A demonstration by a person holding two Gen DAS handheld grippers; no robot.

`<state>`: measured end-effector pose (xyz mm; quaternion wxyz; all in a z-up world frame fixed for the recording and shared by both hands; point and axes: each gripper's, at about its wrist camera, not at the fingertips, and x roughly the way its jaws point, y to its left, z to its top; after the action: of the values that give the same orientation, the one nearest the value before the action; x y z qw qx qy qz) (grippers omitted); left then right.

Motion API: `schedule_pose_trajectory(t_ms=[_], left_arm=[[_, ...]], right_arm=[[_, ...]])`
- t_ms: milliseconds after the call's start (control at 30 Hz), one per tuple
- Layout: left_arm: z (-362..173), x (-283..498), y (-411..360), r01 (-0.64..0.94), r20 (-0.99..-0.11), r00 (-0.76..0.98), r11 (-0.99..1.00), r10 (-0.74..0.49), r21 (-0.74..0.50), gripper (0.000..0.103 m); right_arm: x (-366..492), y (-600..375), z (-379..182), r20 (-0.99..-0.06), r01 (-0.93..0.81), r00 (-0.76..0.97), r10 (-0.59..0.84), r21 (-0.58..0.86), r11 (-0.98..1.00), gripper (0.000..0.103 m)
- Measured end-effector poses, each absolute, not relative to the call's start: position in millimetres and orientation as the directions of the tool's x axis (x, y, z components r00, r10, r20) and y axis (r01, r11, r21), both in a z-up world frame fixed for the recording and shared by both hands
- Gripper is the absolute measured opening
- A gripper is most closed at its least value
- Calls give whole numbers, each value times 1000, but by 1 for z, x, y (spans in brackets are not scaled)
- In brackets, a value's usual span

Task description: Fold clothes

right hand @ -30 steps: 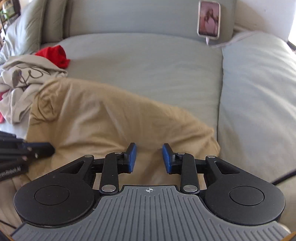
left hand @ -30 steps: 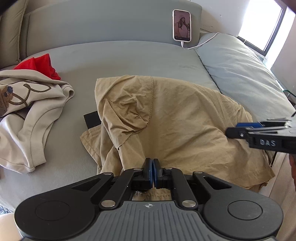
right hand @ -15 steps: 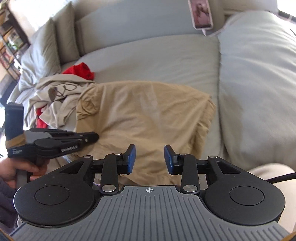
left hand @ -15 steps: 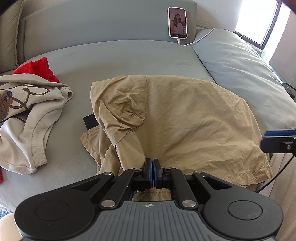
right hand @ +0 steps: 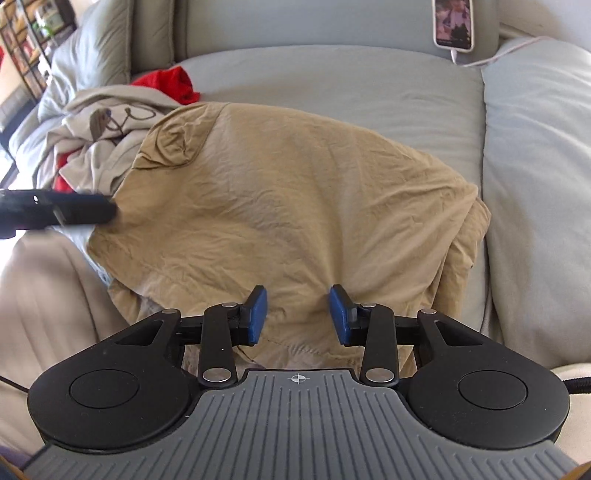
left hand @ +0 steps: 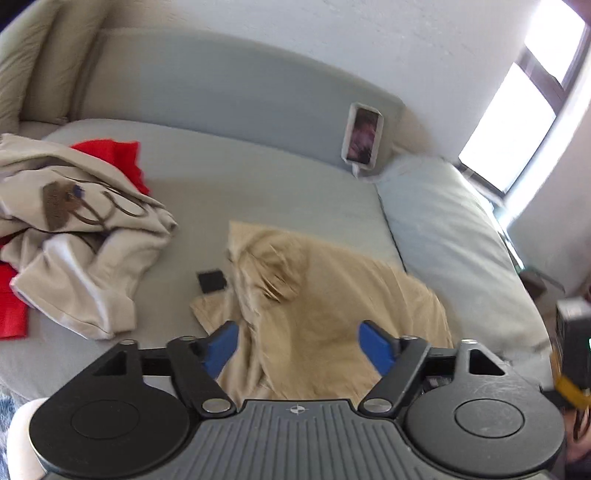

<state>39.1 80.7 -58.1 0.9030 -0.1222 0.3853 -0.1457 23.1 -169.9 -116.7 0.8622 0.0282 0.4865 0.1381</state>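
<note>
Here the tan garment [right hand: 288, 206] lies at twelve o'clock of both spread, empty jaws, long axis crosswise; the right gripper [right hand: 297, 314] is nearer than the left gripper [left hand: 297, 349].

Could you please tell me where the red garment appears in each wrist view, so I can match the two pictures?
Left wrist view: the red garment lies at upper left, behind the beige printed top; more red shows at the far left edge.
Right wrist view: it sits at upper left, again behind the beige printed top.
Shared landmark: the phone propped against the sofa back.
</note>
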Motion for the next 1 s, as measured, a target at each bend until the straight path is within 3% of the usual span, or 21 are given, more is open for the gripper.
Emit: schedule_pose_trajectory(t_ms=[100,467,533,600,667,800,933,1000], left_arm=[[-70,62,95,81,-705,624,926,-336,-369,82],[-111,99,68,160,-806,407,902,-431,-401,80],[-117,105,63,175,-821,367,899,-438,-401,73],[-117,105,59,196,-829,347,898,-439,-394,56],[-115,101,57,219,-836,346,903,-426,-369,50],[-109,92,53,232,-840,358,910,-408,-343,28],[-101,84,51,225,-842,383,923,-380,-314,24],[-104,84,53,213,-842,384,924,-378,-317,24]], right_arm=[[23,-169,-116,-833,-204,488,262,183,962,40],[25,-173,-117,-830,-192,483,279,211,958,40],[25,-176,-117,-826,-184,482,292,231,955,40],[25,-182,-118,-819,-171,480,314,264,949,40],[27,-190,-119,-810,-144,475,345,315,938,40],[27,-205,-123,-789,-92,468,398,405,910,39],[25,-210,-122,-779,-58,468,418,445,894,42],[20,-214,-117,-768,-27,469,437,482,876,51]])
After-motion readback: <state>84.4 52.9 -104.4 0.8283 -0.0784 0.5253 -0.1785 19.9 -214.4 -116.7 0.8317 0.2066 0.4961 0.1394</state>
